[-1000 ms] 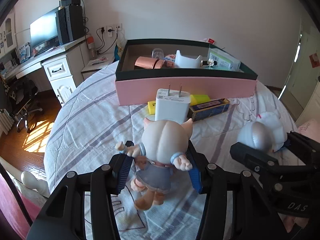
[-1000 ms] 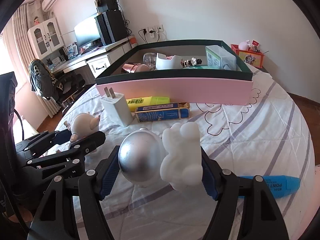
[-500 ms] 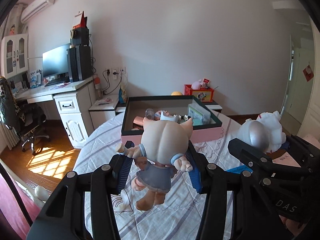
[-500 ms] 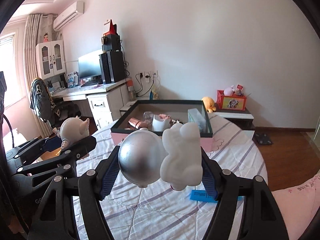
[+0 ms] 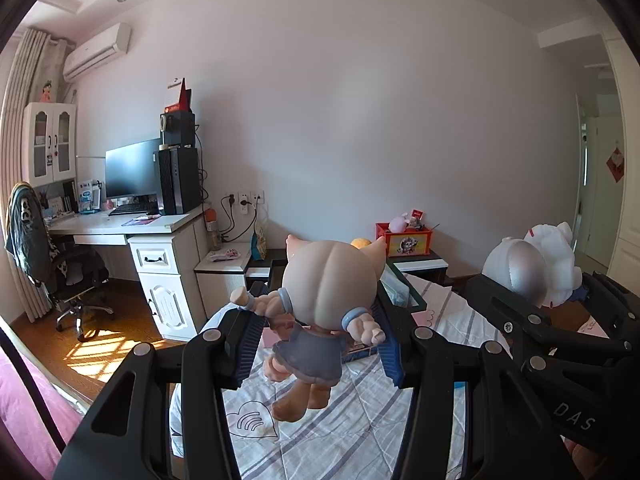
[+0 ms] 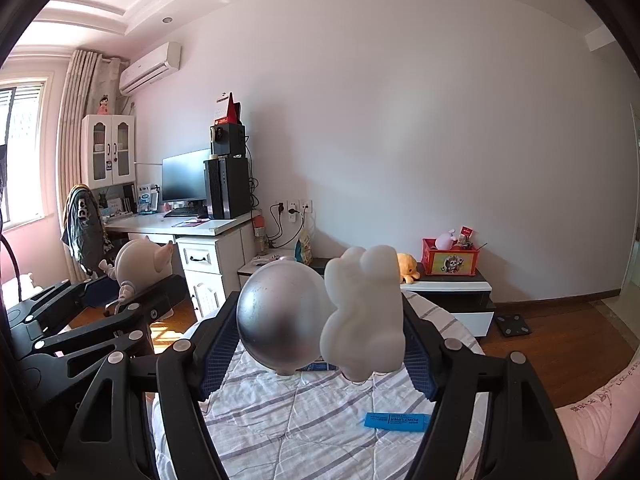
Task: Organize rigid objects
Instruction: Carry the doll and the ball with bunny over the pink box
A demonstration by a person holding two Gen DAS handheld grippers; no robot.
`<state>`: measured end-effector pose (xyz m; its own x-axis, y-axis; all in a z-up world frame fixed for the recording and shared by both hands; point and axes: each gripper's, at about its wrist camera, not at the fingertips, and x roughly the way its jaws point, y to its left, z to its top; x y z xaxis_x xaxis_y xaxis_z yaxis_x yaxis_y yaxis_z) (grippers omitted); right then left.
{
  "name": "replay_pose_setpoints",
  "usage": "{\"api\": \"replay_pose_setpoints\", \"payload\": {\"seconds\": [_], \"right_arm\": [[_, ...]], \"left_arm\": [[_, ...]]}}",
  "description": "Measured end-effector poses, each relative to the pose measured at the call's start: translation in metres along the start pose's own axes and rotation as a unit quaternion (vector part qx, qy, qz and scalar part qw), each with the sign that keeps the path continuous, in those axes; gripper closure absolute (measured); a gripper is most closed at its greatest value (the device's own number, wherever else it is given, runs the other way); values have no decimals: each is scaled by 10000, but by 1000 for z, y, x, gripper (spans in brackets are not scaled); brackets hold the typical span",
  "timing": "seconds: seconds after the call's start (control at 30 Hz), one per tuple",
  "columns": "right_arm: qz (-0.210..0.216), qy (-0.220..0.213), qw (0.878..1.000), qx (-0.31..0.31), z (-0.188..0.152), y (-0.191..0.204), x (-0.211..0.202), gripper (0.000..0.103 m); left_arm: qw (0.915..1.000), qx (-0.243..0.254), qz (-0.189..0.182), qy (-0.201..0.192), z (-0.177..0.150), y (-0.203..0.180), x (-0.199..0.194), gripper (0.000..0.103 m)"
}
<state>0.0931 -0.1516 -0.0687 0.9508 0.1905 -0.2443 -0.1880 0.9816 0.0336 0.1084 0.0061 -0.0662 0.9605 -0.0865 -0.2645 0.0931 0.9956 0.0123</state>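
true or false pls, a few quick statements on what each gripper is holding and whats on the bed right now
1. The left gripper is shut on a pig figurine. True.
2. The right gripper is open and holds nothing. False: it is clamped on a white and silver toy.
3. Both toys are lifted clear of the bed. True.
4. A blue highlighter lies on the bedcover in the right wrist view. True.
5. The pig figurine faces the left wrist camera. False: its back is to the camera.
6. The monitor on the desk is showing a picture. False: its screen is dark.
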Motion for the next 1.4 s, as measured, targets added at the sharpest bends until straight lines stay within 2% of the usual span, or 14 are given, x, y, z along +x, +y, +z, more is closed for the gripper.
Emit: {"api": "replay_pose_setpoints", "payload": {"seconds": [0.27, 0.5, 0.7, 0.87, 1.03, 1.2, 1.4], "right_arm": [[20, -97, 9999, -17, 1, 3, -2, 30], [25, -57, 10000, -42, 2, -1, 9, 30], [23, 48, 10000, -24, 4, -10, 35, 30], [-36, 120, 9999, -87, 15, -20, 76, 30], [-2, 236, 9996, -170, 29, -32, 133, 30], [9, 615, 9979, -206, 30, -40, 203, 30], [51, 1322, 9910, -188, 6, -46, 280, 30]], "left_arm": [[9999, 26, 123, -117, 3, -5, -9, 52], [9998, 64, 149, -64, 0, -14, -9, 52], [9998, 152, 121, 90, 5, -13, 24, 52], [9994, 231, 57, 257, 15, -13, 70, 52], [9980, 273, -13, 565, 29, -8, 137, 52], [9934, 251, 39, 1118, 28, 2, 216, 52], [9808, 251, 142, 1931, 6, 10, 302, 52]]}}
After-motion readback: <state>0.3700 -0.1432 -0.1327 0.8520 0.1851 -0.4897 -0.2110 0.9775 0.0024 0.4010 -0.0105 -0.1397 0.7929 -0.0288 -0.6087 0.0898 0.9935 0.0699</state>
